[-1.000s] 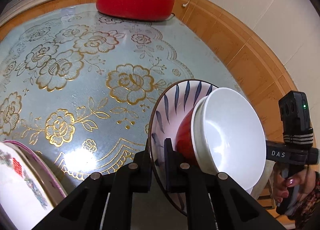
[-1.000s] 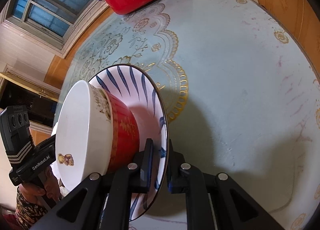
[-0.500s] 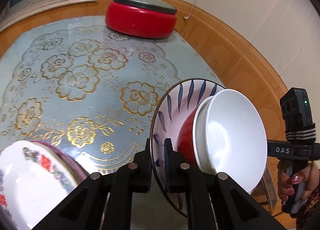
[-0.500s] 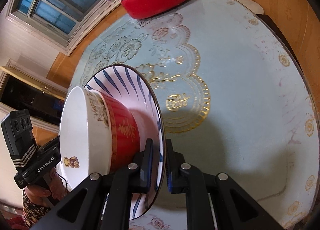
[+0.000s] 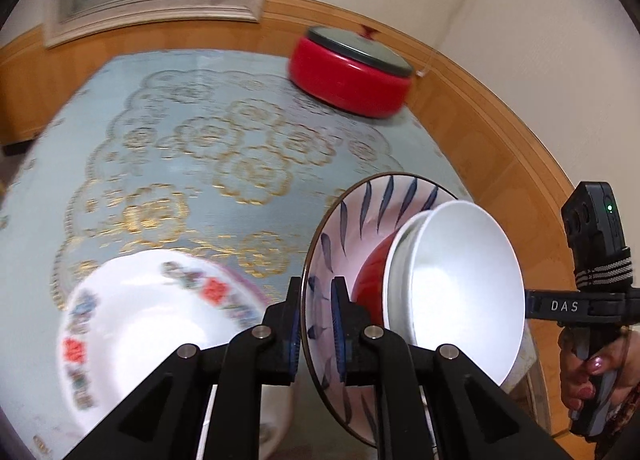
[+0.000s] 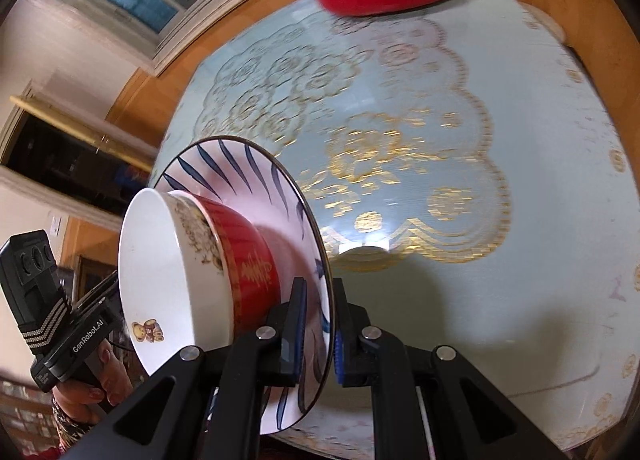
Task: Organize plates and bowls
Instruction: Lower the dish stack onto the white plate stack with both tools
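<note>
Glazed ceramic over a glossy patterned table cover

The blue-leaf plate (image 5: 362,227) and the two stacked bowls, red bowl (image 6: 248,256) and white bowl (image 5: 460,280), look like smooth, shiny glazed ceramic, as does the flowered plate (image 5: 132,312) left of the blue-leaf plate. Behind it, the tablecloth (image 5: 200,163) shows glossy plastic with gold print, the red pot (image 5: 348,79) a smooth sheen, the wall panelling (image 5: 492,147) varnished wood.

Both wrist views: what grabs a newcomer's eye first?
The blue-leaf plate held clear of the table, pinched at opposite edges by the left gripper and right gripper, with a red bowl and a white bowl nested on it. Next, the red lidded pot at the table's far edge, and the floral plate at lower left in the left view.
</note>
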### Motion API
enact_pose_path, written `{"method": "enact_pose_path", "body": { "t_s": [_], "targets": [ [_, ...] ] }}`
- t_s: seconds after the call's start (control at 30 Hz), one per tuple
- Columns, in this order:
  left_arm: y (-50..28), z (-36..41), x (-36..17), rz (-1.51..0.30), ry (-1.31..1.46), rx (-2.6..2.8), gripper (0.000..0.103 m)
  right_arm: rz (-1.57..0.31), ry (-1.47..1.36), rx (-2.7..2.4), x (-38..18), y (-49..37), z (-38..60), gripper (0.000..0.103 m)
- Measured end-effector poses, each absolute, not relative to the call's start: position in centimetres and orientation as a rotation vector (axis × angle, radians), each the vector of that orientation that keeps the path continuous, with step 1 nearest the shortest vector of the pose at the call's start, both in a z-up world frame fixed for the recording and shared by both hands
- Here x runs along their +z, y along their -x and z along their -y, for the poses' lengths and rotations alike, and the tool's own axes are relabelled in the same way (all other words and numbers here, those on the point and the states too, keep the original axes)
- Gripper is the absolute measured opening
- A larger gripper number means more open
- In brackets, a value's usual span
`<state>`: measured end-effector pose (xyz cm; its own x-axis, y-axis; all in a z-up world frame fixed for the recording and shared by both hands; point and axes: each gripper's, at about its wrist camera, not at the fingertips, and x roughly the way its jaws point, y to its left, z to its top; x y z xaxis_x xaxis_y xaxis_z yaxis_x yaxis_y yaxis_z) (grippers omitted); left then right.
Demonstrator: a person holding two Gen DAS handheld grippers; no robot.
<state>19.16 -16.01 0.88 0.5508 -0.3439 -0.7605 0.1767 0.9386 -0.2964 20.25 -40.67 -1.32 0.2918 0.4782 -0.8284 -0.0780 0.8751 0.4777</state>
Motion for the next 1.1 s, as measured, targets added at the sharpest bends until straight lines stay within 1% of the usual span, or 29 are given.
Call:
{"method": "enact_pose_path", "body": {
  "t_s": [0.37, 0.57, 0.73, 1.1],
  "targets": [
    [-15.7, 6.0, -0.3, -0.936, 0.287, -0.097, 0.012, -1.342, -0.336, 0.536, -3.7, -21.8, 30.2, 0.011],
    [-14.8, 1.6, -1.9, -0.952, 0.323, -0.025, 0.012, -1.395, -0.309, 0.586, -5.3, -22.4, 25.6, 0.011],
    [-15.2, -0.4, -3.4, -0.973, 0.341, -0.013, 0.012, -1.425, -0.289, 0.584, -6.8, -23.3, 23.6, 0.012],
    [-16.7, -1.1, -5.5, -1.002, 0.356, -0.026, 0.014, -1.444, -0.259, 0.538, -7.9, -24.2, 22.2, 0.012]
  ]
}}
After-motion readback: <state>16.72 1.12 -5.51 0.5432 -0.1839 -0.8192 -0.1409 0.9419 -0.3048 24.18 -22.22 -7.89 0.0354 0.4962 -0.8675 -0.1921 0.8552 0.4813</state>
